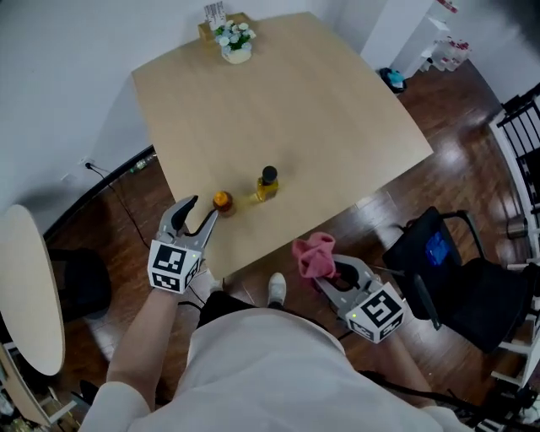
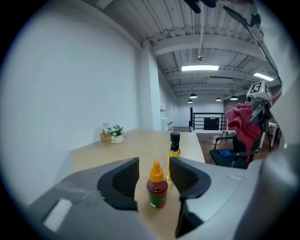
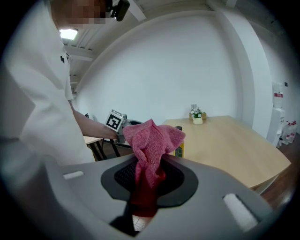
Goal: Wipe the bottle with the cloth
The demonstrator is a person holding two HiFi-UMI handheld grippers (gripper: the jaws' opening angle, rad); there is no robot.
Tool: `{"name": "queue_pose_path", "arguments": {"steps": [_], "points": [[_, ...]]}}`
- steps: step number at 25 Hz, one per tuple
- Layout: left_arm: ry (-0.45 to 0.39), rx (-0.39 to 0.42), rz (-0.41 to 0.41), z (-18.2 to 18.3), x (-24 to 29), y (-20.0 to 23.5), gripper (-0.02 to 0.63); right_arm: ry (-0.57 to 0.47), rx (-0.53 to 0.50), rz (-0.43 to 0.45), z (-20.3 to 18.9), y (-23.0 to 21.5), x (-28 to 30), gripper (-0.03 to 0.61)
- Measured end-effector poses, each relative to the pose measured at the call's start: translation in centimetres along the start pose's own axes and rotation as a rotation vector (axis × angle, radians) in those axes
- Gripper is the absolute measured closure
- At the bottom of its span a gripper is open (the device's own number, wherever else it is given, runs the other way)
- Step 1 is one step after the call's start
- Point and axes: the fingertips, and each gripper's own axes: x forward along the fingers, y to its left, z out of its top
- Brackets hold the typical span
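Note:
A small bottle of red-brown sauce with an orange cap stands near the table's front edge. My left gripper is open, its jaws on either side of that bottle without touching it. Just right of it stands a taller bottle of yellow oil with a black cap. My right gripper is shut on a pink cloth, held off the table's front edge, below the oil bottle.
The light wooden table carries a white pot of flowers and a small wooden box at its far edge. A black chair with a blue item stands at the right. A round pale table is at the left.

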Motion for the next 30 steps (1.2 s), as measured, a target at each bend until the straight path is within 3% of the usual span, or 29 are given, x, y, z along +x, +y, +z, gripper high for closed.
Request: {"name": "queue_pose_path", "arguments": {"steps": [6,11,16,20,30], "points": [[0.06,-0.105,0.107,0.3,-8.4,-3.2,0.425,-0.004,-0.048,0.122,-1.4,-1.5,-0.2,0.492],[0.094,-0.129,0.08,0.7,-14.0,-8.0,0.442,-0.022,-0.068,0.169,-1.3,-0.1,0.4,0.492],[0.038,-0.159,0.023,2.0,-18.3,-11.1,0.449,-0.045,-0.094,0.201,0.2,4.8,0.5,0.492],[-0.023,-0.137,-0.009,2.5,-22.0,-11.9,0.449,-0.043,-0.122,0.201,0.3,9.2,0.6,0.492],[-0.097,-0.138,-0.089,-2.4,-33.5,-13.3,0.451,-0.055,-0.126,0.091,-1.2,22.8,-2.7,0.491]]}}
